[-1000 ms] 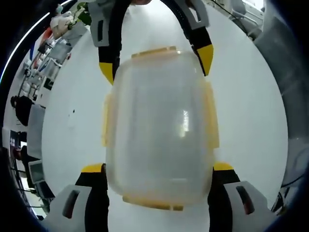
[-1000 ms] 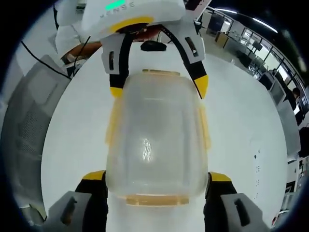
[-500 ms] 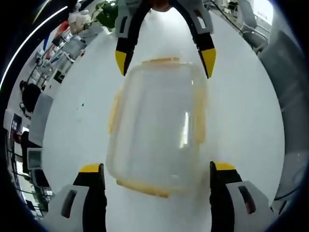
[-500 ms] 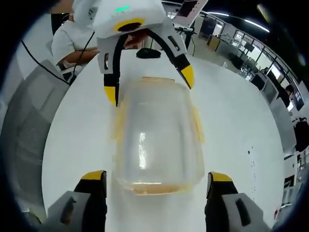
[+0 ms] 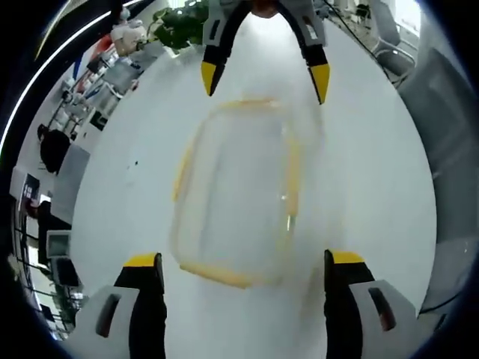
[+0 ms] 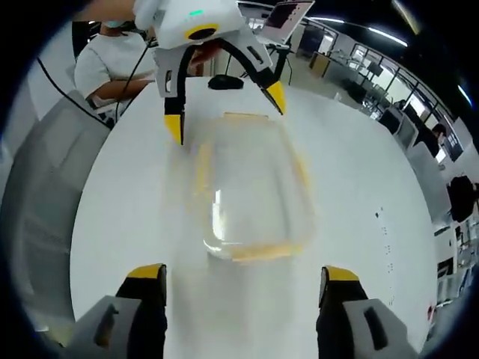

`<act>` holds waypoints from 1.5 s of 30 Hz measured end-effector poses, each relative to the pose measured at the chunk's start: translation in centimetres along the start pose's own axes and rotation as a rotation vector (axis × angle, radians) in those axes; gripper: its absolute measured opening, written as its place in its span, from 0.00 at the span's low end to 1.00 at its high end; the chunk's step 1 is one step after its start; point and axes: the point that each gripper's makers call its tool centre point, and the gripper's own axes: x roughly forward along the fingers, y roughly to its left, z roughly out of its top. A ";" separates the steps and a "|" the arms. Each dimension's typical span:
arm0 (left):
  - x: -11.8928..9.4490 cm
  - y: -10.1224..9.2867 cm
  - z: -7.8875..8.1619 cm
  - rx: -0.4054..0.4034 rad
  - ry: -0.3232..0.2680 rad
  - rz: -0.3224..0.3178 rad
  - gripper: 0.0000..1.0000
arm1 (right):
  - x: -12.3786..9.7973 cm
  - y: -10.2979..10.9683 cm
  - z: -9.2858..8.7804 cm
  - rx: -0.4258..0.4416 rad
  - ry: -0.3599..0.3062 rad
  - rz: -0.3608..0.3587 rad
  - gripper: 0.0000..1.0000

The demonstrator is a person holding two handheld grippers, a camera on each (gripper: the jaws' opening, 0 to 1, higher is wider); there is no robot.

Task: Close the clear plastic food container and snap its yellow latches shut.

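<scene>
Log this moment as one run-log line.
container: on white table, blurred | left hand-held gripper: open, off container | right hand-held gripper: open, off container | latches: unclear

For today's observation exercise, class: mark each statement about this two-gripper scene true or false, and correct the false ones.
1. The clear plastic container sits on a white table. True.
2. The left gripper is clamped on the container. False: its jaws stand wide apart, touching nothing.
3. The container has yellow trim along its edges. True.
4. The right gripper is shut. False: its jaws are open, with the container lying beyond them.
5. In the right gripper view, a person in a white top is beyond the table. True.
6. The container is red. False: it is clear with yellow latches.
</scene>
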 end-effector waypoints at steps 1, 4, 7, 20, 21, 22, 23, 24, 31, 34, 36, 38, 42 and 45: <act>-0.1 -0.1 0.0 -0.002 -0.001 0.002 0.87 | -0.1 0.2 -0.1 0.006 -0.001 -0.001 0.83; -0.5 -0.4 0.2 -0.018 -0.012 0.013 0.87 | -0.6 0.9 -0.5 0.027 -0.005 -0.009 0.82; -0.8 -0.7 0.4 -0.035 -0.032 0.028 0.87 | -1.2 1.3 -0.6 0.059 -0.024 -0.020 0.82; -2.5 -1.8 1.0 -0.105 -0.076 0.072 0.88 | -2.5 3.8 -0.2 0.126 -0.083 -0.067 0.81; -2.6 -1.8 1.1 -0.113 -0.083 0.076 0.88 | -2.6 4.0 -0.1 0.133 -0.092 -0.069 0.81; -2.8 -1.8 1.2 -0.126 -0.094 0.084 0.88 | -2.7 4.2 -0.1 0.144 -0.098 -0.075 0.81; -2.9 -1.9 1.1 -0.136 -0.096 0.087 0.88 | -2.8 4.3 -0.1 0.156 -0.105 -0.084 0.81; -3.0 -2.0 1.1 -0.146 -0.100 0.088 0.87 | -2.9 4.6 0.0 0.181 -0.119 -0.087 0.81; -3.0 -3.8 0.2 -0.199 -0.110 0.106 0.88 | -3.1 5.8 -0.3 0.276 -0.164 -0.122 0.80; -3.1 -4.7 0.1 -0.236 -0.125 0.099 0.88 | -3.1 6.5 -0.6 0.293 -0.166 -0.134 0.80; -3.2 -5.0 0.1 -0.249 -0.136 0.105 0.88 | -3.4 6.7 -0.7 0.308 -0.180 -0.147 0.80; -3.4 -5.4 0.1 -0.275 -0.152 0.104 0.88 | -3.6 7.0 -0.7 0.337 -0.199 -0.158 0.80; -3.8 -6.0 0.2 -0.305 -0.183 0.106 0.88 | -3.9 7.7 -0.7 0.360 -0.218 -0.164 0.79; -4.0 -6.7 0.2 -0.319 -0.200 0.104 0.88 | -4.1 8.3 -0.4 0.403 -0.258 -0.164 0.80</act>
